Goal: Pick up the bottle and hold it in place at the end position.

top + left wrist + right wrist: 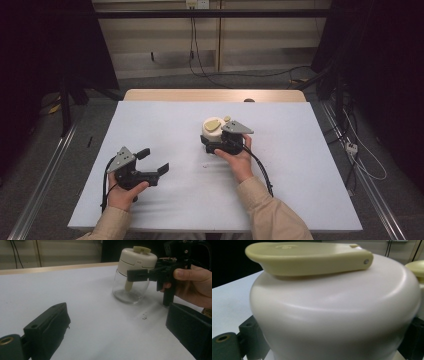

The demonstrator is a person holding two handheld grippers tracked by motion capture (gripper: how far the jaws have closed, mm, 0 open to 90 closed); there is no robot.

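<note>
Meanwhile, the right claw (214, 145) was clamped on a glass jar (130, 288) just below its cream lid (212, 131), one jaw on each side. The jar stood upright a little right of the middle of the white surface (165, 120), about midway between the near and far edges. Its clear body carried the broad, rounded lid, and a pale yellow flip tab (307, 257) lay flat across the top of that lid, pinned at one end. In the right gripper view the lid sat very close between the two black jaws, whose ends showed low at either side. In the left gripper view a pale piece hung down inside the glass, and a hand (192, 283) held the right gripper beside the jar.

The left claw (153, 161) was held over the near left part of the surface, well apart from the jar, its jaws spread wide with nothing between them. It pointed across towards the jar. A few small dark specks (144, 316) marked the surface between the jar and the left claw. A cable (262, 167) trailed from the right gripper back along the beige sleeve (272, 212) towards the near edge.
</note>
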